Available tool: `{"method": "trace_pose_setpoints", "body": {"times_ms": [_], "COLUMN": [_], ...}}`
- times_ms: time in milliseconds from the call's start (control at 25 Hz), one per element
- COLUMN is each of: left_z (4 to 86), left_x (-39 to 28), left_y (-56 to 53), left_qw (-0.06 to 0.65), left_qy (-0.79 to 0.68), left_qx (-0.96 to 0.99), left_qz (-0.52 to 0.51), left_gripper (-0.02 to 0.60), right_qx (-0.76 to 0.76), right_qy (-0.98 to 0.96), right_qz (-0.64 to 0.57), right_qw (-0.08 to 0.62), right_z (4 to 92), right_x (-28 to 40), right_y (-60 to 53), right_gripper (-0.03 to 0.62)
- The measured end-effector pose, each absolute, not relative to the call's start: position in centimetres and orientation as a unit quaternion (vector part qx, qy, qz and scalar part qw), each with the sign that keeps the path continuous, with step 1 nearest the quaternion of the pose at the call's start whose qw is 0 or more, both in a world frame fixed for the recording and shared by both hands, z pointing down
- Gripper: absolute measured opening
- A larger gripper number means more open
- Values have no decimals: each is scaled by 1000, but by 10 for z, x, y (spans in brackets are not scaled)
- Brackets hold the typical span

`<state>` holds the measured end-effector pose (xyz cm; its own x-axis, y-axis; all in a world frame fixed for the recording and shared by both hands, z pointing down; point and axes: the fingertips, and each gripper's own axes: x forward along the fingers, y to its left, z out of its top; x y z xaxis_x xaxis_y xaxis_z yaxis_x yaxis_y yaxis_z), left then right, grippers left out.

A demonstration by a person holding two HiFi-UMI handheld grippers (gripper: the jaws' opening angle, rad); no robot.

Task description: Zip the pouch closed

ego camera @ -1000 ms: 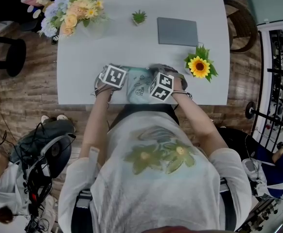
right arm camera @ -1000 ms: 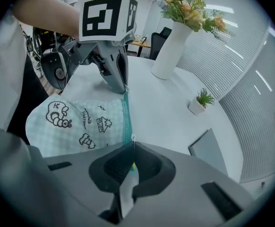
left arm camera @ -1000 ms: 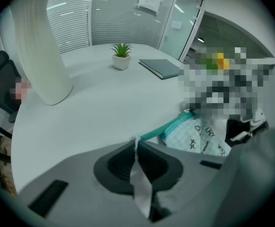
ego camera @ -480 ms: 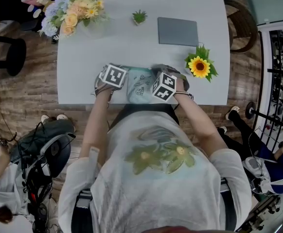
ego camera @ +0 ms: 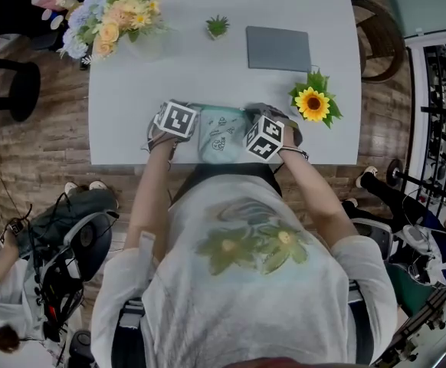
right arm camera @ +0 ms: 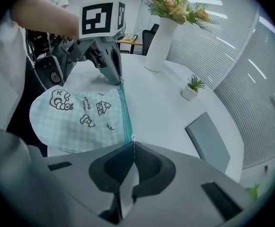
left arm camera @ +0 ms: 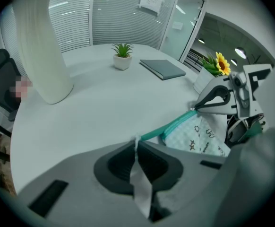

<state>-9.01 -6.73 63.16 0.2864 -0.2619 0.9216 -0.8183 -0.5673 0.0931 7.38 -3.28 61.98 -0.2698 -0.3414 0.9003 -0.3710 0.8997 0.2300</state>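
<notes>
Left gripper (left arm camera: 136, 144) clamped shut, right gripper (right arm camera: 133, 144) likewise

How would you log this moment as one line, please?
left claw: shut on pouch end | right claw: shut on zipper pull | pouch: at table near edge

We see a white table (ego camera: 169, 75). It carries flowers (ego camera: 119, 18), a small plant (ego camera: 218, 27), a folder (ego camera: 278, 49), a sunflower (ego camera: 313, 103), a pouch (ego camera: 221, 133).
</notes>
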Motion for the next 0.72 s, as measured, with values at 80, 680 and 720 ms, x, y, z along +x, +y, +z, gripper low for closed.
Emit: {"method": "trace_pose_setpoints", "body": {"times_ms": [80, 680, 720], "left_z": [629, 635, 634], "left_x": [-92, -91, -93], "left_y": [-70, -63, -63], "left_qw": [286, 292, 285], "left_qy": [-365, -362, -361], "left_qx": [746, 757, 758], "left_qz": [477, 459, 462], "left_gripper": [25, 25, 25], "right_qx": [228, 261, 264], "right_qy": [-797, -802, -803], "right_qz": [18, 61, 74], "right_qw": [559, 534, 529], "right_z": [620, 624, 623], "right_x": [74, 74, 75], "right_y": [-33, -35, -34], "right_gripper": [18, 20, 20]}}
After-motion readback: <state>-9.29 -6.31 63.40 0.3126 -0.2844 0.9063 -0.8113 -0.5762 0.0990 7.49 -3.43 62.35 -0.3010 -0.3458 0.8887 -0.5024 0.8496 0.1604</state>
